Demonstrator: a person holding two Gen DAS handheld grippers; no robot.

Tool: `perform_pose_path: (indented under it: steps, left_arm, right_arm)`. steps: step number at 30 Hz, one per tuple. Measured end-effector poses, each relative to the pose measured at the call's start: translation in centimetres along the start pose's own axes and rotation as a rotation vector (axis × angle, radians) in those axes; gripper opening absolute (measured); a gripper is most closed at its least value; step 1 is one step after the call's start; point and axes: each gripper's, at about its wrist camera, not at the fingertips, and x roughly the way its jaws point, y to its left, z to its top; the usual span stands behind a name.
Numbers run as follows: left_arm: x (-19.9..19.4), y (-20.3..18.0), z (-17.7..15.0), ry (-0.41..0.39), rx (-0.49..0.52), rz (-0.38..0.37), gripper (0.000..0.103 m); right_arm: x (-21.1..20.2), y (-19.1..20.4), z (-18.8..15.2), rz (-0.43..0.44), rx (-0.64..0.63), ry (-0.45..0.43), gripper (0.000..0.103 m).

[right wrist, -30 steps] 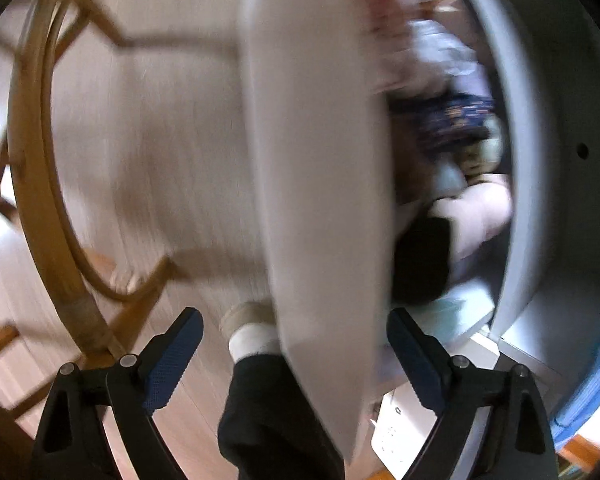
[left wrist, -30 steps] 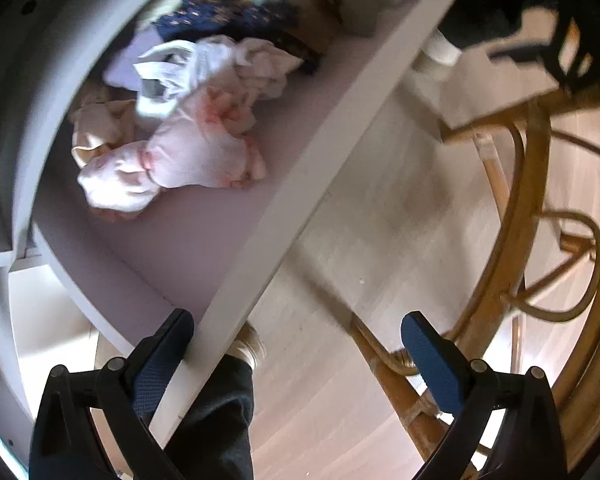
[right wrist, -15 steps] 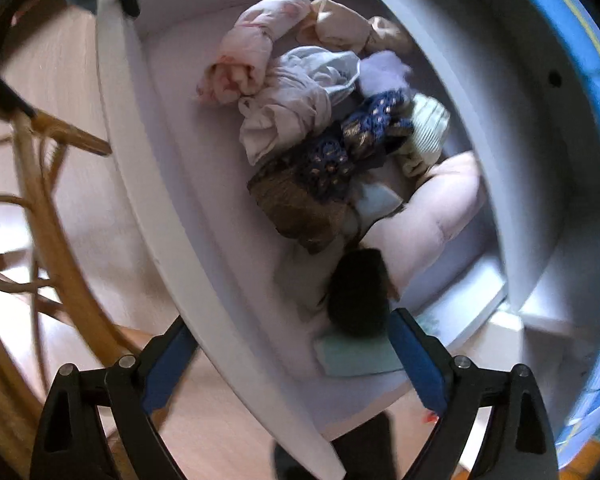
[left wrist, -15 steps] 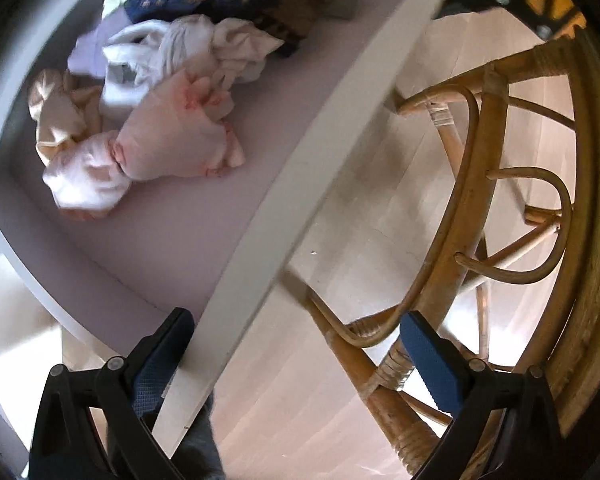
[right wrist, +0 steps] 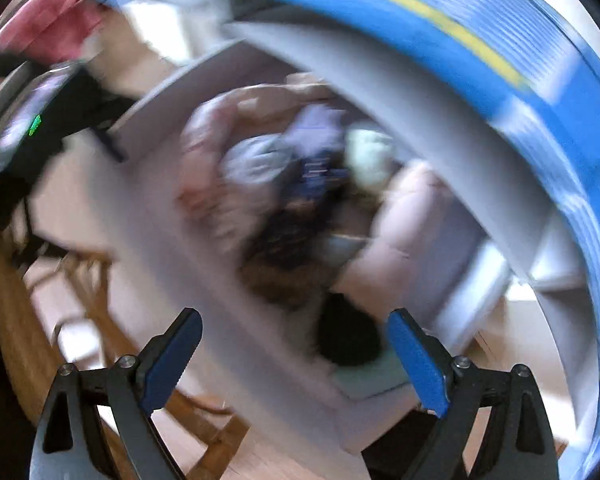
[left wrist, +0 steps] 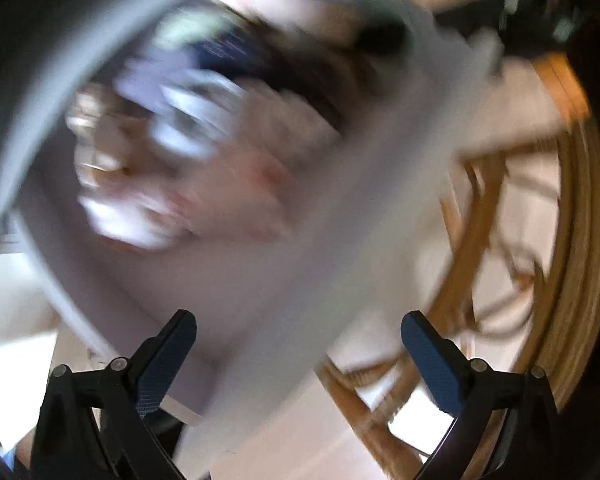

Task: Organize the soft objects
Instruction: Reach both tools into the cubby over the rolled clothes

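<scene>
Both views are smeared with motion blur. The left hand-held gripper (left wrist: 298,340) hangs wide open and empty above the front wall of the white drawer (left wrist: 340,216). The right hand-held gripper (right wrist: 294,340) is spread just as wide, nothing between its pads. The pile of soft clothes (right wrist: 284,184) lies bunched inside the drawer, a rattan chair (left wrist: 540,248) beside it on the floor. My read: steady both wrists first, single out one garment at the pile's edge, come straight down, pinch only that piece.
</scene>
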Motion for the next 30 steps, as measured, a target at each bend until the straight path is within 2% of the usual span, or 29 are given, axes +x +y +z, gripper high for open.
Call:
perform_pose_path:
  steps: [1, 2, 5, 6, 8, 10, 11, 13, 14, 16, 17, 20, 21, 24, 27, 30]
  left_arm:
    - [-0.6, 1.0, 0.5, -0.025, -0.039, 0.009, 0.103]
    - [-1.0, 1.8, 0.9, -0.023, -0.06, -0.027, 0.103]
    - [-1.1, 1.9, 1.8, -0.004, -0.025, 0.017, 0.103]
    - [-1.0, 1.8, 2.0, -0.009, -0.028, 0.012, 0.103]
    - [-3.1, 3.1, 2.7, -0.084, -0.089, -0.126, 0.103]
    - [-5.5, 4.5, 3.2, -0.184, -0.151, -0.197, 0.103]
    - [-6.4, 5.7, 3.4, -0.232, -0.203, -0.185, 0.103]
    - [-6.5, 7.4, 3.0, -0.254, -0.306, -0.112, 0.103]
    - [-6.1, 8.3, 3.2, -0.229, -0.352, -0.05, 0.103]
    - [-4.7, 9.1, 3.4, -0.151, -0.372, 0.069, 0.103]
    - [-3.8, 9.3, 3.6, -0.091, -0.351, 0.137, 0.103]
    - [-1.6, 8.5, 3.9, 0.034, -0.273, 0.245, 0.103]
    - [-1.3, 8.5, 3.9, 0.056, -0.262, 0.252, 0.103]
    - [-1.8, 9.9, 4.0, 0.072, -0.32, 0.208, 0.103]
    - [-2.2, 11.7, 3.6, 0.104, -0.411, 0.092, 0.103]
    - [-2.8, 11.6, 3.9, 0.118, -0.381, 0.115, 0.103]
  right_arm:
    - [0.3, -0.6, 0.1, -0.024, 0.036, 0.013, 0.095]
    - [1.1, -1.6, 0.2, -0.066, 0.093, 0.039, 0.095]
    - [2.7, -2.8, -0.2, -0.106, 0.174, 0.098, 0.095]
    - [3.6, -3.1, -0.3, -0.113, 0.2, 0.131, 0.095]
    - [4.6, -3.3, -0.7, -0.119, 0.228, 0.173, 0.095]
    - [6.0, -3.2, -1.1, -0.115, 0.243, 0.217, 0.095]
    - [6.4, -3.1, -1.4, -0.114, 0.247, 0.232, 0.095]
    - [7.5, -2.7, -1.8, -0.113, 0.243, 0.271, 0.095]
    - [7.9, -2.5, -2.0, -0.119, 0.233, 0.284, 0.095]
    - [8.6, -1.6, -2.4, -0.145, 0.21, 0.313, 0.095]
    - [8.6, -1.6, -2.5, -0.135, 0.223, 0.309, 0.095]
    - [8.8, -1.6, -2.8, -0.09, 0.26, 0.315, 0.095]
    - [8.8, -1.6, -2.8, -0.084, 0.266, 0.321, 0.095]
    - [9.4, -2.5, -3.5, -0.054, 0.315, 0.346, 0.095]
    - [10.2, -3.3, -4.7, -0.007, 0.401, 0.399, 0.095]
    - [10.7, -3.6, -6.3, 0.028, 0.45, 0.454, 0.095]
